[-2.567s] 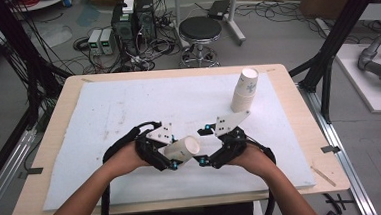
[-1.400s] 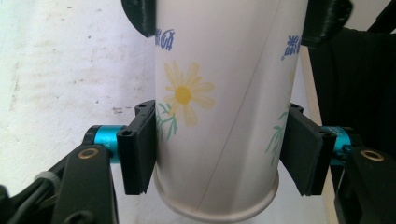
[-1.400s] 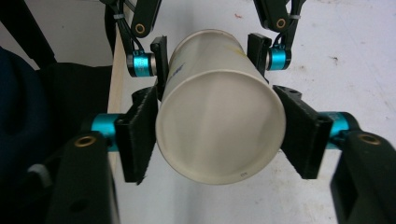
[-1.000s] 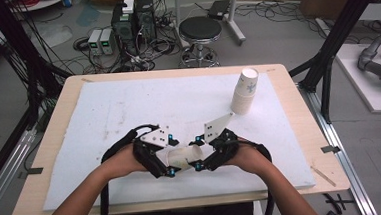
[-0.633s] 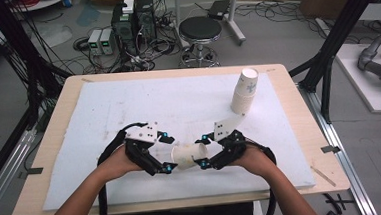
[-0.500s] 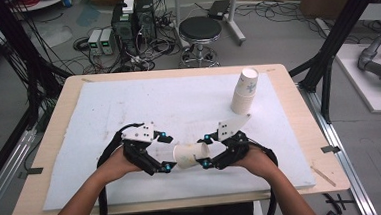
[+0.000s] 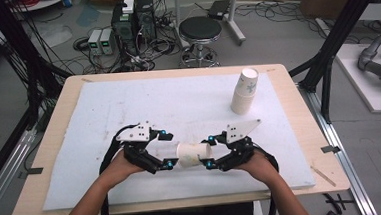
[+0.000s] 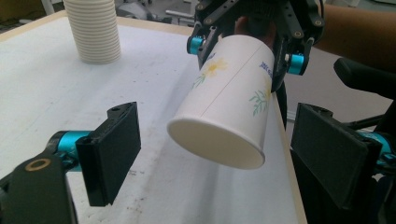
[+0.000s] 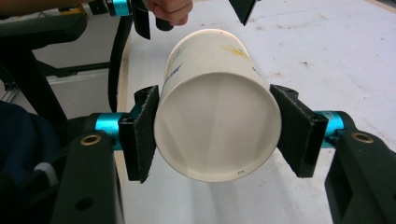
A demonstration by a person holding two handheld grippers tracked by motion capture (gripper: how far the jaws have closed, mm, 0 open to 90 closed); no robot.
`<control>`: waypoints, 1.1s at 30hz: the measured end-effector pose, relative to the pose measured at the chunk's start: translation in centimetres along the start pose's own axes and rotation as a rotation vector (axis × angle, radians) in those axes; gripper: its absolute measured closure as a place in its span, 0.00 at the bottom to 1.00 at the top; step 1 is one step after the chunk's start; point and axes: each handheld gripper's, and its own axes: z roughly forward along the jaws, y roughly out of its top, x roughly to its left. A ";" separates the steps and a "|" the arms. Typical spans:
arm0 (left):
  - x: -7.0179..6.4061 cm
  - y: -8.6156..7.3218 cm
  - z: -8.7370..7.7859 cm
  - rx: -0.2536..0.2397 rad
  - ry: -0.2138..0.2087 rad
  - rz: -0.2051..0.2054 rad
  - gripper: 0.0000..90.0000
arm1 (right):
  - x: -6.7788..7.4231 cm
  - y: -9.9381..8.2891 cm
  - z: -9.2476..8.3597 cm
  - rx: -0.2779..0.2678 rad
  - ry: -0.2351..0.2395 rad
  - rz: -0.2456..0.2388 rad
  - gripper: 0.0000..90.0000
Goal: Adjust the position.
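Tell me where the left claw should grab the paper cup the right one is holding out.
Grip the paper cup near its free end, the one facing the left claw, with a pad on each side of the wall. It lies sideways, the right claw clamps the other end, and the left jaws stand open around the near end. Squeeze gently; the thin wall probably dents.

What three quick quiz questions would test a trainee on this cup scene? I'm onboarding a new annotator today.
1. Which tongs grip the paper cup?
2. True or false: the left tongs are closed on the cup.
3. Where does the stack of cups stand: A) far right part of the white mat, B) near left corner, C) on the stool?

Key:
1. The right tongs, pads pressing both sides of the cup.
2. False; their jaws stand apart with the cup's end between them, untouched.
3. A.
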 end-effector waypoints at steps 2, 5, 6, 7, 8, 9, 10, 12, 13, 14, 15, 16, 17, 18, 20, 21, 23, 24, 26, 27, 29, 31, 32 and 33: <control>-0.1 -0.1 0.2 -0.014 0.002 -0.004 0.18 | 0.1 -0.3 0.0 -0.015 -0.002 0.006 0.42; -0.2 -0.7 0.4 -0.040 0.006 -0.016 0.18 | 0.1 -0.5 0.0 -0.026 0.000 0.003 0.42; -0.3 -1.0 0.5 -0.046 0.011 -0.013 0.18 | 0.1 -0.6 -0.1 -0.026 0.000 0.002 0.42; -0.3 -1.1 0.6 -0.052 0.009 -0.019 0.18 | 0.2 -0.7 -0.1 -0.031 0.000 0.004 0.42; -0.3 -1.3 0.7 -0.054 0.009 -0.019 0.18 | 0.2 -0.7 -0.2 -0.033 0.002 0.003 0.42; -0.3 -1.4 0.8 -0.058 0.009 -0.021 0.18 | 0.2 -0.8 -0.2 -0.039 0.002 0.003 0.42; -0.3 -1.6 0.9 -0.060 0.010 -0.022 0.18 | 0.2 -0.8 -0.2 -0.041 0.005 0.005 0.42; -0.4 -1.8 1.0 -0.067 0.005 -0.025 0.18 | 0.2 -1.0 -0.3 -0.043 0.006 0.005 0.42; -0.4 -1.8 1.1 -0.068 0.000 -0.025 0.18 | 0.2 -1.0 -0.3 -0.043 0.008 0.006 0.42; -0.4 -1.9 1.1 -0.071 -0.002 -0.027 0.18 | 0.2 -1.0 -0.2 -0.044 0.008 0.003 0.42; -0.3 -1.9 1.2 -0.071 -0.006 -0.026 0.18 | 0.2 -1.0 -0.2 -0.045 0.009 0.004 0.42; -0.3 -2.0 1.2 -0.074 -0.009 -0.024 0.18 | 0.2 -1.0 -0.2 -0.047 0.011 0.005 0.42; -0.3 -1.9 1.2 -0.075 -0.010 -0.023 0.18 | 0.2 -1.0 -0.2 -0.049 0.012 0.005 0.42; -0.3 -2.0 1.3 -0.078 -0.011 -0.026 0.18 | 0.2 -1.0 -0.2 -0.050 0.014 0.007 0.42; -0.3 -2.0 1.2 -0.068 -0.006 -0.018 0.18 | 0.2 -1.0 -0.3 -0.054 0.011 0.010 0.42; -0.2 -2.0 1.2 -0.064 -0.007 -0.017 0.18 | 0.2 -1.0 -0.3 -0.055 0.013 0.012 0.42; -0.2 -2.0 1.3 -0.074 -0.014 -0.025 0.18 | 0.2 -0.9 -0.3 -0.057 0.014 0.010 0.42; -0.2 -2.0 1.4 -0.084 -0.019 -0.027 0.18 | 0.2 -0.9 -0.3 -0.057 0.015 0.010 0.42; -0.2 -1.9 1.5 -0.085 -0.026 -0.020 0.18 | 0.2 -0.9 -0.3 -0.065 0.017 0.009 0.42; -0.2 -2.0 1.6 -0.088 -0.032 -0.020 0.18 | 0.1 -0.9 -0.4 -0.068 0.022 0.012 0.42; 0.0 -2.0 1.8 -0.087 -0.042 -0.025 0.18 | 0.1 -0.9 -0.4 -0.074 0.022 0.017 0.42; 0.0 -2.0 2.1 -0.100 -0.055 -0.032 0.18 | 0.2 -0.8 -0.4 -0.073 0.027 0.017 0.42; 0.0 -2.0 2.1 -0.105 -0.061 -0.031 0.18 | 0.2 -0.8 -0.3 -0.076 0.025 0.012 0.42; -0.1 -2.0 2.2 -0.112 -0.064 -0.032 0.18 | 0.2 -0.8 -0.3 -0.076 0.030 0.014 0.42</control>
